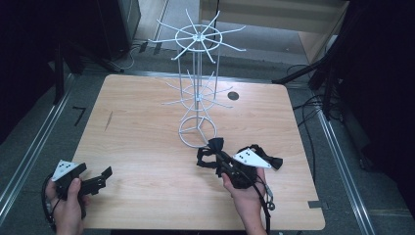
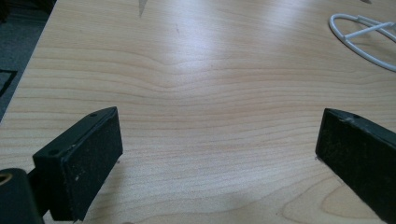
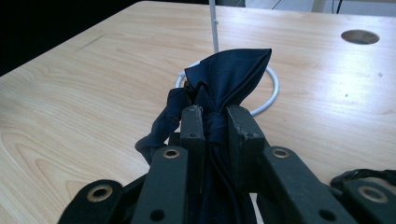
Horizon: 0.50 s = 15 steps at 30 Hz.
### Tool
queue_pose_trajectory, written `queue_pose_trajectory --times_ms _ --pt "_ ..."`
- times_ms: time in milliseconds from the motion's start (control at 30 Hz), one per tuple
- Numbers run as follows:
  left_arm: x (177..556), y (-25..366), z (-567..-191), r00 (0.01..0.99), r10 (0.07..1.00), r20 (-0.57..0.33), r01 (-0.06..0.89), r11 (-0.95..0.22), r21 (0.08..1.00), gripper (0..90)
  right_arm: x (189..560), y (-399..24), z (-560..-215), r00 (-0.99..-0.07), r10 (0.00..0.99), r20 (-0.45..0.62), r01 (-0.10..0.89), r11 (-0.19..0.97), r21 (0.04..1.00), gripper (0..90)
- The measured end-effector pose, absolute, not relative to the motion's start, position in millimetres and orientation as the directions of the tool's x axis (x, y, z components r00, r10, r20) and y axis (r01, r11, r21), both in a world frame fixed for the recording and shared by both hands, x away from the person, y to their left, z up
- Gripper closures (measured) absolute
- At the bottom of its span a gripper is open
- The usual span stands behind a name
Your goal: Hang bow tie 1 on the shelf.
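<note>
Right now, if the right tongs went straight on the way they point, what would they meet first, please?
Probably the white wire rack: its base ring and post stand just beyond the dark bow tie pinched in the right tongs, though depth is uncertain.

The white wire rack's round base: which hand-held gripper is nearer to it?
Right. The right hand-held gripper, shut on a dark blue bow tie, is beside the white wire rack's round base; the left hand-held gripper is far off near the table's corner.

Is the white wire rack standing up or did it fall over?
Standing up. The rack has its round base flat on the table, and its pole rises straight with the spokes spread level.
</note>
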State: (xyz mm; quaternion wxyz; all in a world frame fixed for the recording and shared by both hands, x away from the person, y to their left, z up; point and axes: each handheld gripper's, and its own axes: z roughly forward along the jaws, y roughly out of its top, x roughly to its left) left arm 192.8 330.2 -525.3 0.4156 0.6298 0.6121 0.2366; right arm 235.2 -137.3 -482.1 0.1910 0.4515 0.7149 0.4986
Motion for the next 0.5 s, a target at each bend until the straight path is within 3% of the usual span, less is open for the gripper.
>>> queue_pose_trajectory --times_ms 500 --pt "192.7 330.4 -525.2 0.139 0.968 -0.208 0.574 0.093 0.814 1.0 233.2 -150.5 -466.3 -0.505 0.846 0.173 0.414 0.062 0.908 78.5"
